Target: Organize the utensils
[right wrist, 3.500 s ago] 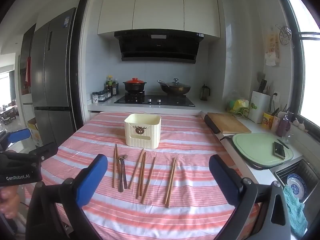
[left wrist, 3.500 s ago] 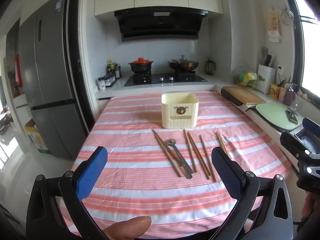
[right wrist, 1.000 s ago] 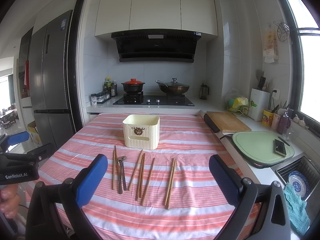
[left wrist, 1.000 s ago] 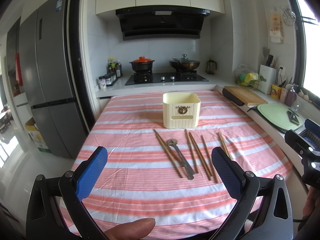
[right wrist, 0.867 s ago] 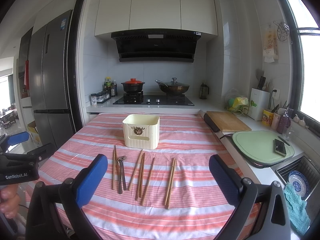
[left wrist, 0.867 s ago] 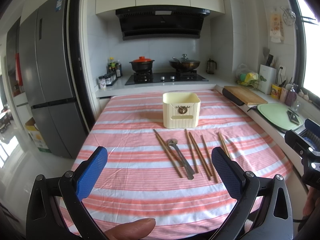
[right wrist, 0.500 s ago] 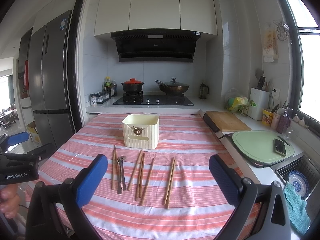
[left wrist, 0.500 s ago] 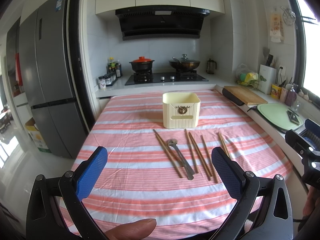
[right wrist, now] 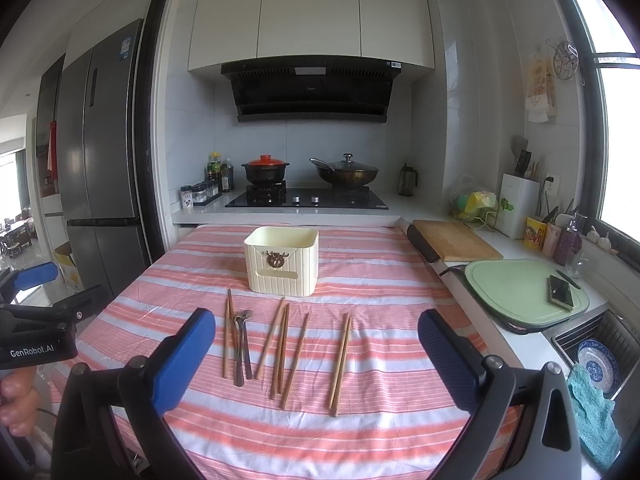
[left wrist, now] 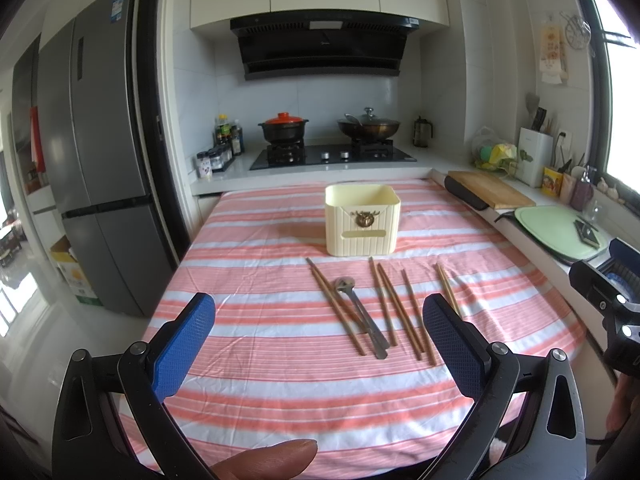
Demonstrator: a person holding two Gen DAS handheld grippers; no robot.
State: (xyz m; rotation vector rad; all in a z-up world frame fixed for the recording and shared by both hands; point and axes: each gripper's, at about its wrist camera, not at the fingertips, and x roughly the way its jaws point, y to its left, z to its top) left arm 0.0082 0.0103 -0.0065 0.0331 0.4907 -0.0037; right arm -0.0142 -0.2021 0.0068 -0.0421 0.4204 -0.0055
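Both jaws wide open on my left gripper and right gripper; thin wooden chopsticks mid-cloth, ribbed cream plastic bin toward the far edge.

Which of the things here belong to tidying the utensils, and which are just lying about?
For the job:
chopsticks
metal utensils
cream holder box

Just lying about:
wooden cutting board
green board
phone
red-lidded pot
wok
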